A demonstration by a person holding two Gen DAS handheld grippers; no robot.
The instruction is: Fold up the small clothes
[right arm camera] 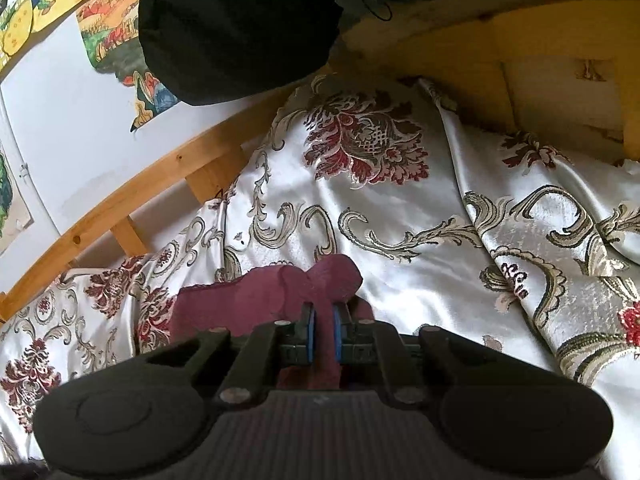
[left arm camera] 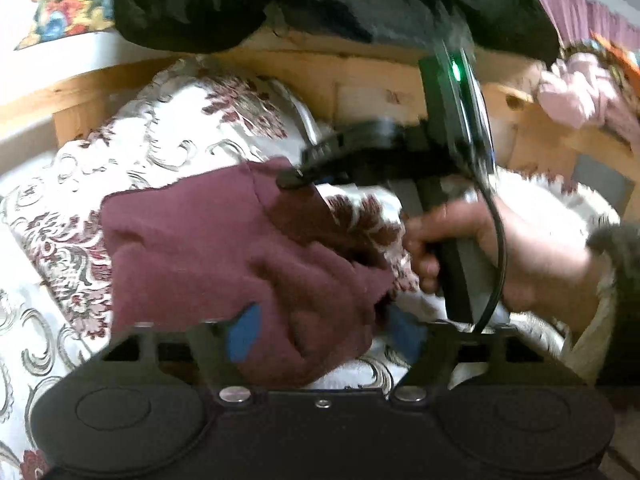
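A small maroon garment (left arm camera: pixel 224 248) lies on a white bedspread with dark red flowers (left arm camera: pixel 192 120). In the left wrist view my left gripper (left arm camera: pixel 320 336) is open, its blue pads (left arm camera: pixel 242 334) spread wide with the garment's near edge lying between them. My right gripper (left arm camera: pixel 296 178), held by a hand, is shut on the garment's far right corner. In the right wrist view the right gripper (right arm camera: pixel 323 334) pinches a bunched fold of the maroon garment (right arm camera: pixel 256 300) between its blue pads (right arm camera: pixel 311 336), just above the bedspread (right arm camera: pixel 400 240).
A wooden bed frame (right arm camera: pixel 120 200) runs behind the bedspread. A black garment (right arm camera: pixel 240 28) hangs over it at the top. A white wall with colourful pictures (right arm camera: pixel 56 128) is on the left. Pink cloth (left arm camera: pixel 580 92) lies at the far right.
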